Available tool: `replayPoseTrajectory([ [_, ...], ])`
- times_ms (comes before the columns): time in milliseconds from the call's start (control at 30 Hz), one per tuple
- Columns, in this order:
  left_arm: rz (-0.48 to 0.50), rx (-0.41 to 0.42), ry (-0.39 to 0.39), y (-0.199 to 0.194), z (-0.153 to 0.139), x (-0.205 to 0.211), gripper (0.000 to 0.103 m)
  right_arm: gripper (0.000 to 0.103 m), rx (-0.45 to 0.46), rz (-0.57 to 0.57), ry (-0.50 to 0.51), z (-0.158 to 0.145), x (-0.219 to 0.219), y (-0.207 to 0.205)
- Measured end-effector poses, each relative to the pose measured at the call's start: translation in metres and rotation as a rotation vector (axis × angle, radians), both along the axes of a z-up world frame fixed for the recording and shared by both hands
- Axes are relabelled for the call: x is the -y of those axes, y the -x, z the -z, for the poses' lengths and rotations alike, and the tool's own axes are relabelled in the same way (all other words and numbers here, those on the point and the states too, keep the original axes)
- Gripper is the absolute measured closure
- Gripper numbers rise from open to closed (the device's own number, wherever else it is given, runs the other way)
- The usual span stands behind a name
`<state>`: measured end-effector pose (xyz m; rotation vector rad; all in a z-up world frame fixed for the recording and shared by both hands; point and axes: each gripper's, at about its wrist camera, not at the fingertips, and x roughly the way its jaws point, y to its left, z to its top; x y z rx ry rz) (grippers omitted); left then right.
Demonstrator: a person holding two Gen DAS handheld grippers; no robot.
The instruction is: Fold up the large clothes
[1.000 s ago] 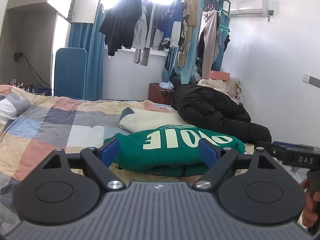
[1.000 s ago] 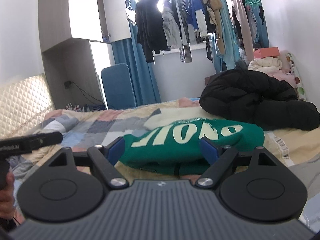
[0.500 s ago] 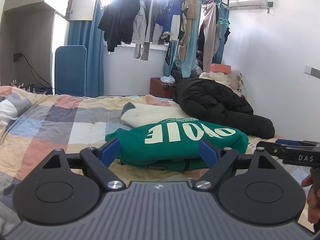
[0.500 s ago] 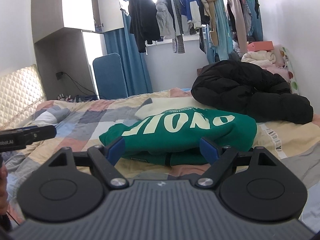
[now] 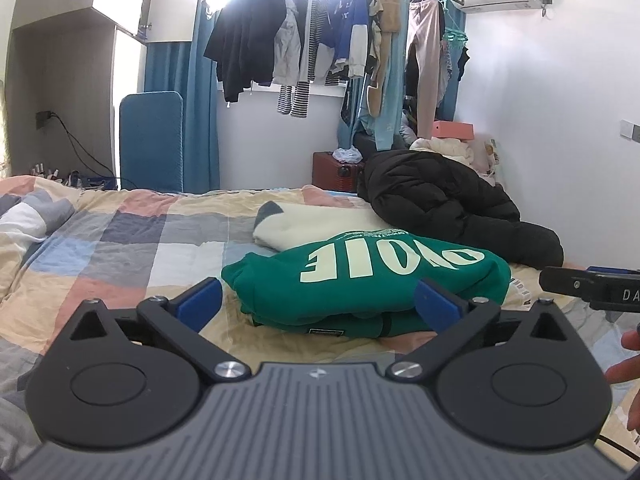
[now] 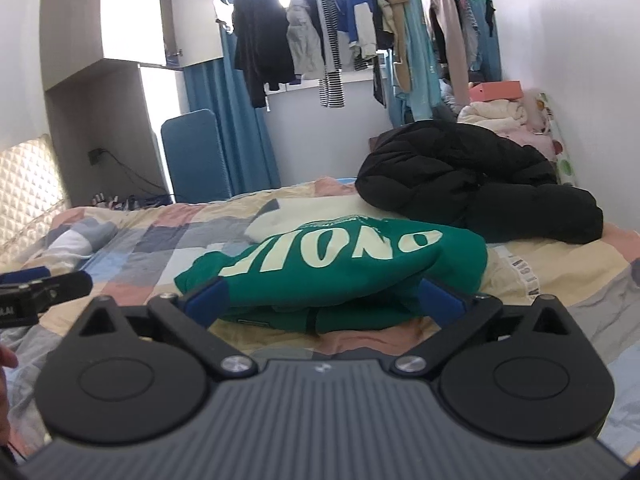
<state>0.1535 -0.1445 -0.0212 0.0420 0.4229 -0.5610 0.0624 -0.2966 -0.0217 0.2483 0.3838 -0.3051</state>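
Green folded sweatshirt (image 5: 368,280) (one) on checked bedspread (image 5: 120,248), left claw (image 5: 318,304) and right claw (image 6: 324,302) spread wide, empty.

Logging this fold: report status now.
Left hand-held gripper open, right hand-held gripper open, both empty. Green folded sweatshirt with cream letters lies on checked bedspread. Black puffer jacket behind it.

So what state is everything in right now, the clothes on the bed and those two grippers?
green sweatshirt: folded into a compact bundle, lying on the bed, not held
cream garment: lying flat behind the green sweatshirt
black puffer jacket: heaped, unfolded, on the bed
hanging clothes: hung on the rail at the window
left gripper: open, empty
right gripper: open, empty
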Motion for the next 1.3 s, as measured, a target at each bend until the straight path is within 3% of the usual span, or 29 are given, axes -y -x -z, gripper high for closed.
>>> replayPoseTrajectory([
  [533,-0.063,0.017,-0.028,0.005,-0.003,0.002,0.0,0.0,-0.011,-0.012,0.02,0.001,-0.007,0.001],
  [1300,-0.033,0.017,-0.005,0.013,-0.007,-0.003,0.0,0.0,-0.016,-0.005,0.014,-0.001,-0.019,0.006],
])
